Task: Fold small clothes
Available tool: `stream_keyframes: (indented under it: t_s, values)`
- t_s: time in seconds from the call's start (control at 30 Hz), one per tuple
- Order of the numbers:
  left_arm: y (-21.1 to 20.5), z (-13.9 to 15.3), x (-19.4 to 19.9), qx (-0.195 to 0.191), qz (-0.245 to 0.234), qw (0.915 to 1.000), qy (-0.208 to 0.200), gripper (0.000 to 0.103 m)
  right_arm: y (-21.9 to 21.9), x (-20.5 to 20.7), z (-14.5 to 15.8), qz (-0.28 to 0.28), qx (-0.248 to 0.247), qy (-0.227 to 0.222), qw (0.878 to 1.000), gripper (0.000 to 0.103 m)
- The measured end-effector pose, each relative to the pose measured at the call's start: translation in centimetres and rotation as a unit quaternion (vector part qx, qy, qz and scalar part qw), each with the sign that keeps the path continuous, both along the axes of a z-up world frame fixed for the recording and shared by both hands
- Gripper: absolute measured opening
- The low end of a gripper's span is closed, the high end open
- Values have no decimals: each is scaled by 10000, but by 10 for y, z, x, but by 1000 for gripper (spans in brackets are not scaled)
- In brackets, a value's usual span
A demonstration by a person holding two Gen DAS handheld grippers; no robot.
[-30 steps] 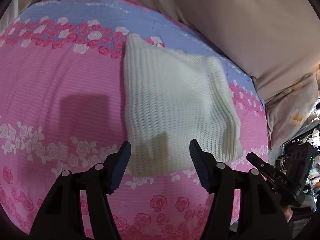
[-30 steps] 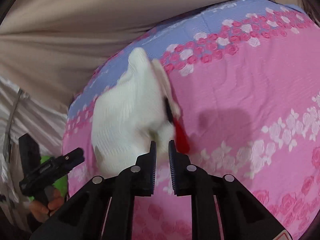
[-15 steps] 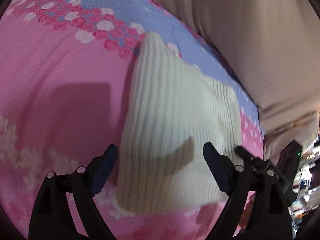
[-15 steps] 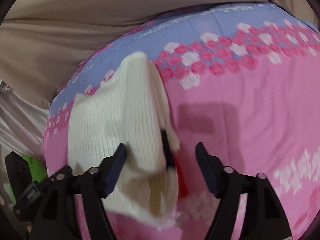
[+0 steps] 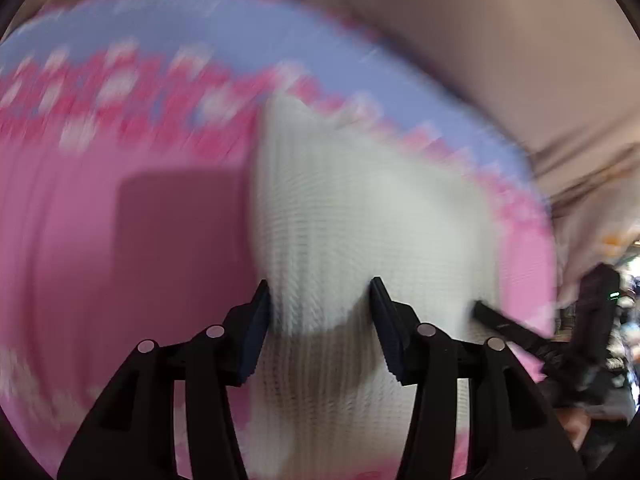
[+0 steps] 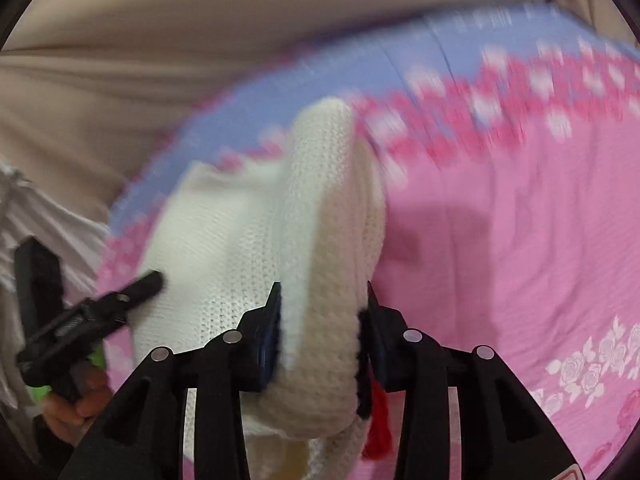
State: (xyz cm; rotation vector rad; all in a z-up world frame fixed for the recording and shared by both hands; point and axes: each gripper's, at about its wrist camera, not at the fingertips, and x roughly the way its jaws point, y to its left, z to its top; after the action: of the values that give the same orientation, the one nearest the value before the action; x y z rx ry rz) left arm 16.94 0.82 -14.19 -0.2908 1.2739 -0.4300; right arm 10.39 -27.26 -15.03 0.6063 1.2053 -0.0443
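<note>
A folded white knit garment [image 5: 360, 216] lies on a pink floral bed sheet [image 5: 80, 240]. My left gripper [image 5: 320, 312] has its jaws around the garment's near edge, with knit fabric filling the gap. In the right wrist view the garment [image 6: 224, 248] is bunched up, and my right gripper [image 6: 322, 320] grips a thick rolled fold of it between its jaws. A red tag [image 6: 380, 428] hangs under the fold. The other gripper shows at the left of the right wrist view [image 6: 100, 308] and at the right of the left wrist view [image 5: 520, 328].
The sheet [image 6: 520, 240] has a blue band with pink roses along its far edge [image 5: 200, 28]. A beige fabric wall [image 6: 200, 40] rises behind the bed. A patterned pillow [image 5: 600, 232] and dark clutter lie beyond the bed's right edge.
Both grippers have moved forward onto the garment's near edge and narrowed on it. The right gripper, open half a second ago, now clamps a thick fold.
</note>
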Motion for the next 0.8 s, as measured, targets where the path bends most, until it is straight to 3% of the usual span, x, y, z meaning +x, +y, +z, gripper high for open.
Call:
stream_keyframes:
  t_s: [0.07,0.17,0.27,0.33,0.37,0.4,0.43,0.5,0.57,0.6,0.67,0.73,0.8]
  values:
    - [10,12,-13,-86,133,9997,-191,48,-10,-23,19,-331,315,-381,9982,34]
    - [18,37,-45,135,162,9983,-552,47,0,-60,57,-153,-65,-766,9969,38]
    - [10,39,-71,397,-8,9964,-755,50,18,-73,47,174,-23,-517,9985,38]
    - [-9,25,-76,705,-182,9949,-695,51,21,-71,30,205,31,-355,9992,37]
    - [-10,18,-76,833,-215,9945,-595,51,24,-65,20,175,74,-296,9994,33]
    - [-13,12,-76,930,-197,9940,-533,51,23,-59,17,133,155,-331,9992,15]
    - [-14,5,-76,1050,-155,9932,-467,51,22,-56,21,73,147,-377,9992,14]
    - [-11,2,-74,1148,-106,9926,-385,53,20,-60,53,39,82,-929,9956,13]
    - [-11,-2,-73,1190,-57,9922,-363,57,23,-63,67,222,-300,-1109,9931,12]
    - [-11,-4,-72,1231,-57,9917,-354,57,21,-62,55,280,-405,-942,9943,12]
    - [-14,-13,-70,1314,-110,9909,-277,58,13,-61,-6,295,-471,-25,9985,12]
    - [-15,-14,-69,1322,-110,9909,-232,59,6,-72,-8,13,-271,-136,9995,13]
    - [-17,-8,-71,1423,-137,9892,-323,58,6,-83,20,-274,-163,-391,9987,14]
